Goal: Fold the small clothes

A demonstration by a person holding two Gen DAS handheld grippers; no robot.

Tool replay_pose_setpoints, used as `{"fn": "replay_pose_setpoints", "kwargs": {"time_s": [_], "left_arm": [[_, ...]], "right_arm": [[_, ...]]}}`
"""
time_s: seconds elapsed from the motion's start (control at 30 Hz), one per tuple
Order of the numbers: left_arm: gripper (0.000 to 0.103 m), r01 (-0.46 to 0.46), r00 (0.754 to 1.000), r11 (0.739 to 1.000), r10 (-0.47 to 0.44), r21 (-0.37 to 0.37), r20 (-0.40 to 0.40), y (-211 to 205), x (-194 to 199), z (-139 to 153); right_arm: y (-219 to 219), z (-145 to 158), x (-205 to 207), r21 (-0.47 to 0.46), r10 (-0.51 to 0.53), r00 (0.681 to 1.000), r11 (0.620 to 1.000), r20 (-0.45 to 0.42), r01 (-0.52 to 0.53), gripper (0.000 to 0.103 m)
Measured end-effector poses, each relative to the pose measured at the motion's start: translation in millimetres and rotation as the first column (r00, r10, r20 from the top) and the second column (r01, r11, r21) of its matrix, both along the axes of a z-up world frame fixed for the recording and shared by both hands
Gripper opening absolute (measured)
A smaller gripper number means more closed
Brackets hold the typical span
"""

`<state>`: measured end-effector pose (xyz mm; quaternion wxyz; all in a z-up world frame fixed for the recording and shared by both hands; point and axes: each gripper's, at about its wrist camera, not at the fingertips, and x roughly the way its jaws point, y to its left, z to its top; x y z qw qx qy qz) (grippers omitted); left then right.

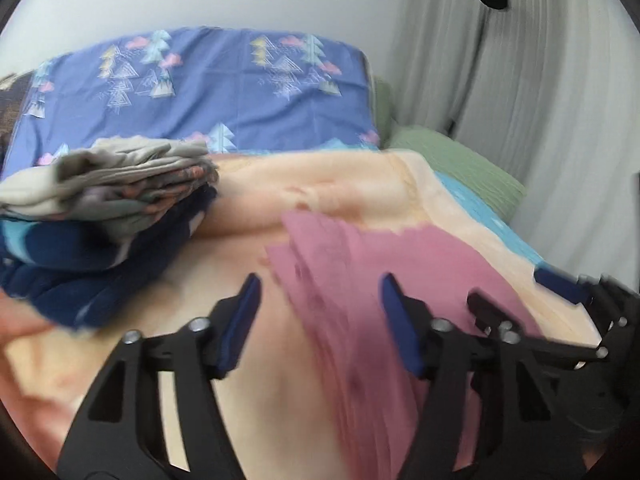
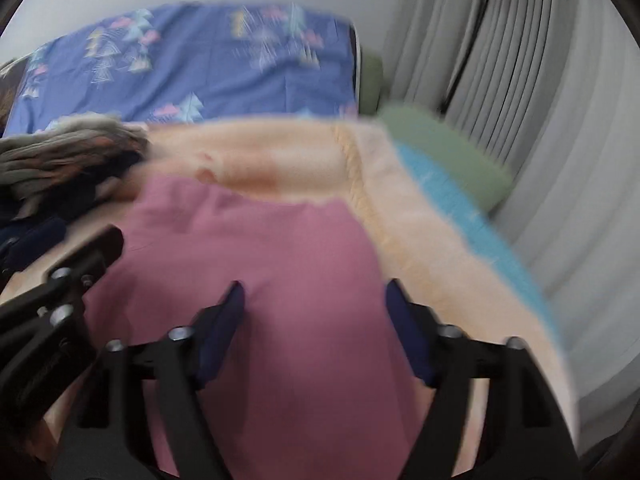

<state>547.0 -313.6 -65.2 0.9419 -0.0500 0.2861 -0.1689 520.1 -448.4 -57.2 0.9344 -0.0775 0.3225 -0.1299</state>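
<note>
Seen from the left wrist camera, the left gripper (image 1: 318, 298) hangs released, its blue-padded fingers (image 1: 244, 312) spread wide and holding nothing, above a pink garment (image 1: 360, 280) that lies flat on a peach blanket (image 1: 320, 184) covering the bed. From this side the garment sits ahead and off to the right, its near left edge running between the spread fingers, and its long axis running away from the camera toward a blue patterned pillow (image 1: 208, 92) at the head of the bed. A stack of folded clothes (image 1: 108, 184), grey on top and dark blue beneath, rests to the left, apart from the garment. The right gripper (image 1: 576, 300) shows at the frame's right edge, low over the far side of the cloth; from here its state cannot be told. A green cushion (image 1: 460, 160) and pale curtain (image 1: 540, 80) close the background. From the right wrist camera, blurred by motion, the right gripper (image 2: 314, 304) is likewise released, fingers parted directly over the middle of the pink garment (image 2: 260, 240), which fills the space ahead and beneath it. The left gripper (image 2: 80, 264) enters at the lower left, near the cloth's left margin. Judging by both views, the right hand stands nearer the garment's body and the left covers its left edge, so a fold would likely start with each gripper dropping onto its own side.
</note>
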Motion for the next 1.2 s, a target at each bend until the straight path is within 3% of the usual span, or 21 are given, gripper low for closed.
{"fn": "replay_pose_setpoints", "kwargs": {"time_s": [0.13,0.27,0.33,0.43,0.57,0.83,0.93,1.2], "left_arm": [[0.065,0.050,0.996,0.997,-0.054,0.055,0.071,20,-75,46],[0.075,0.071,0.991,0.994,-0.080,0.082,0.107,40,-146,82],[0.088,0.081,0.990,0.993,-0.091,0.089,0.110,51,-177,98],[0.101,0.080,0.988,0.990,-0.093,0.113,0.120,62,-221,116],[0.101,0.097,0.984,0.980,-0.121,0.175,0.133,68,-271,134],[0.101,0.106,0.988,0.974,-0.125,0.199,0.088,81,-334,148],[0.101,0.091,0.988,0.968,-0.116,0.232,0.099,82,-350,144],[0.101,0.075,0.992,0.973,-0.094,0.217,0.082,92,-364,128]], "right_arm": [[2,39,-75,0.175,-0.039,0.998,0.984,0.053,0.029,0.085],[14,63,-136,0.255,-0.049,0.998,0.966,0.048,0.035,0.099],[21,74,-169,0.289,-0.042,0.998,0.957,0.046,0.027,0.102],[35,86,-210,0.316,-0.033,0.999,0.949,0.038,0.019,0.102],[51,98,-260,0.310,-0.032,0.999,0.950,0.042,0.017,0.102],[61,106,-337,0.326,-0.080,0.992,0.944,0.092,0.046,0.102],[60,106,-353,0.354,-0.081,0.992,0.934,0.094,0.043,0.102],[69,106,-373,0.342,-0.055,0.994,0.939,0.093,0.020,0.102]]}}
